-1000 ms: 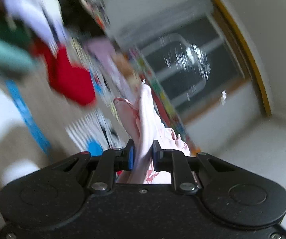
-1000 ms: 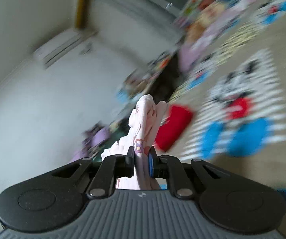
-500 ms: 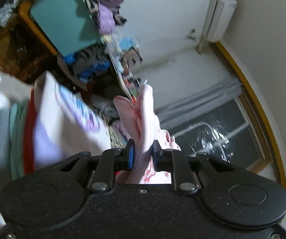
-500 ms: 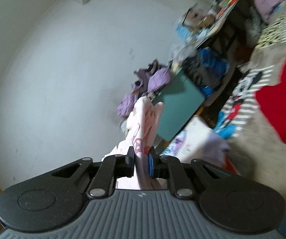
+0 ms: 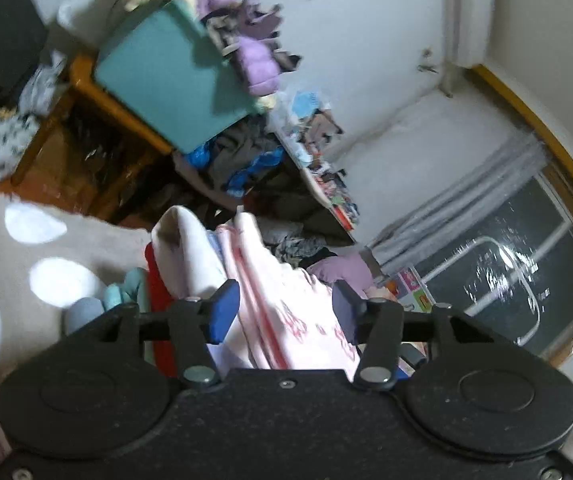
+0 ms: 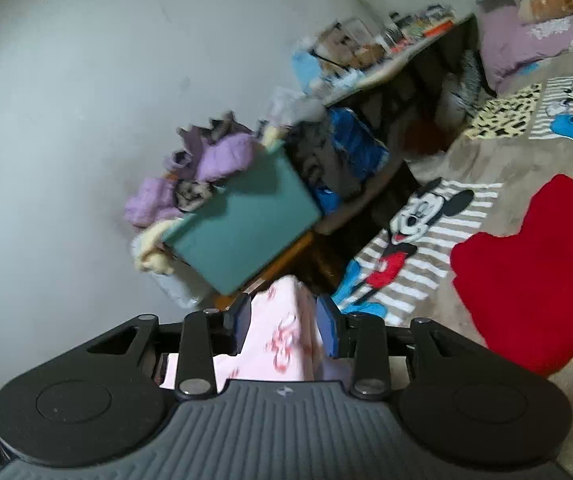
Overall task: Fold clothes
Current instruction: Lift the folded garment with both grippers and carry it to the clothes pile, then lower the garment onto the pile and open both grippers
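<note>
A pale pink printed garment [image 5: 286, 304], folded, lies on top of a stack of folded clothes [image 5: 190, 252] with white, red and teal layers. My left gripper [image 5: 284, 314] has its jaws opening; the pink cloth lies between the blue pads [image 5: 222, 312] without being pinched. In the right wrist view the same pink garment [image 6: 282, 336] sits between the pads of my right gripper [image 6: 285, 326], whose jaws are also opening and no longer clamp it. The garment's lower part is hidden behind both gripper bodies.
A teal box [image 6: 242, 224] heaped with purple clothes stands on a wooden frame by the white wall. A cluttered shelf [image 6: 370, 68] runs beside it. A red garment [image 6: 526, 272] and a Mickey Mouse blanket [image 6: 414, 232] lie on the beige carpet. A dark window [image 5: 526, 272] is at the right.
Both grippers swung round from the window and carpet to the corner with the teal box. Both jaws, shut on the pink garment before, have spread, and the cloth has sunk onto the stack.
</note>
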A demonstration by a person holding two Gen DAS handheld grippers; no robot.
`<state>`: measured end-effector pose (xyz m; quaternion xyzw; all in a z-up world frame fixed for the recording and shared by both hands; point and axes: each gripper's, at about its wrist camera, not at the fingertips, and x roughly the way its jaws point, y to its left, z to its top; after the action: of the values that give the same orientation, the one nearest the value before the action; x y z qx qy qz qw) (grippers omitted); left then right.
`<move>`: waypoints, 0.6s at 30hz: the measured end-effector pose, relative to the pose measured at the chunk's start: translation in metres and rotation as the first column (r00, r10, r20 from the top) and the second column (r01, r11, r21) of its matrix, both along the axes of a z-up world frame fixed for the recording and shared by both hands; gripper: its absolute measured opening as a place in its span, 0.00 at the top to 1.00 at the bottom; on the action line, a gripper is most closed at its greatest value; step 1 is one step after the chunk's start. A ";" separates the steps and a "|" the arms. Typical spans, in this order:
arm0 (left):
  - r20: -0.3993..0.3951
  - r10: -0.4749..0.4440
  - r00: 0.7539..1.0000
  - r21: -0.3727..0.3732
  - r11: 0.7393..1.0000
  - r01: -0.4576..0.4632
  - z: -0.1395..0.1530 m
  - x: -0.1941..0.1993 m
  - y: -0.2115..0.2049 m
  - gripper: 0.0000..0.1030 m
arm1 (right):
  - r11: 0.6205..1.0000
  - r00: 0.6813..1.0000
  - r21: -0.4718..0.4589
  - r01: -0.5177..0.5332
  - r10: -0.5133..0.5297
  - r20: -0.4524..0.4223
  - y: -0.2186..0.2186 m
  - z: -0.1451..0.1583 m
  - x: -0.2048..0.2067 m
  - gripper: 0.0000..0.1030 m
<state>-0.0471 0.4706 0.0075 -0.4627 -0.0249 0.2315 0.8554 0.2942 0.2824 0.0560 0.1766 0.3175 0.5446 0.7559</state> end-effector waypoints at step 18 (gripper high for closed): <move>-0.363 -0.036 0.931 0.233 0.964 0.128 0.053 -0.006 -0.077 0.00 | 0.973 0.989 -0.226 0.045 -0.012 0.145 -0.066 0.015 -0.104 0.13</move>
<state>-0.0532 0.3933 0.0606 -0.3011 0.1206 0.2702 0.9065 0.1898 0.2166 0.0705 0.0535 0.3207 0.5047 0.7998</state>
